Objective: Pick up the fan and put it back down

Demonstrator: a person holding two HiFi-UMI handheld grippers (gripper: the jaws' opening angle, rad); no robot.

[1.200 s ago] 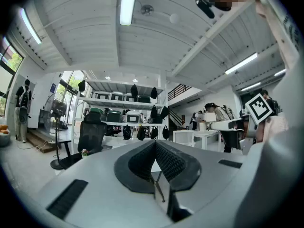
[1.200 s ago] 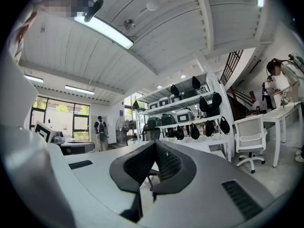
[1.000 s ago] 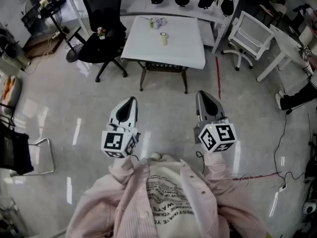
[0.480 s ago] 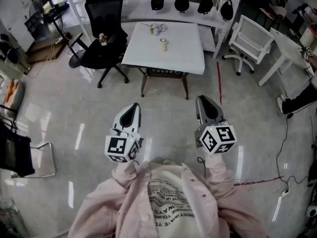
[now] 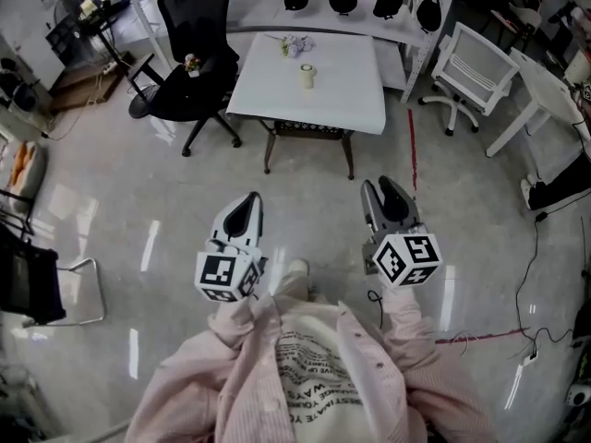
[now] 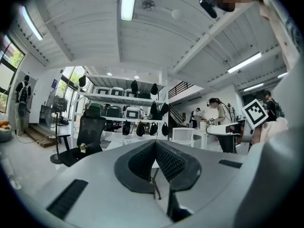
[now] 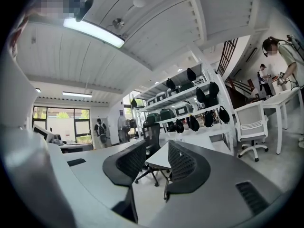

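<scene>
Fan (image 5: pixel 307 75), as far as I can judge at this size, is the small cream thing standing near the middle of the white table (image 5: pixel 342 95), well ahead of me across the pale floor. A small pale bundle (image 5: pixel 294 42) lies nearer the table's far edge, and a black office chair (image 5: pixel 194 53) stands at the table's left. I hold both tools level over the floor, side by side, well short of the table. My left gripper (image 5: pixel 245 206) has its jaws pressed together on nothing. My right gripper (image 5: pixel 380 192) has its jaws apart and opening, with nothing between them.
</scene>
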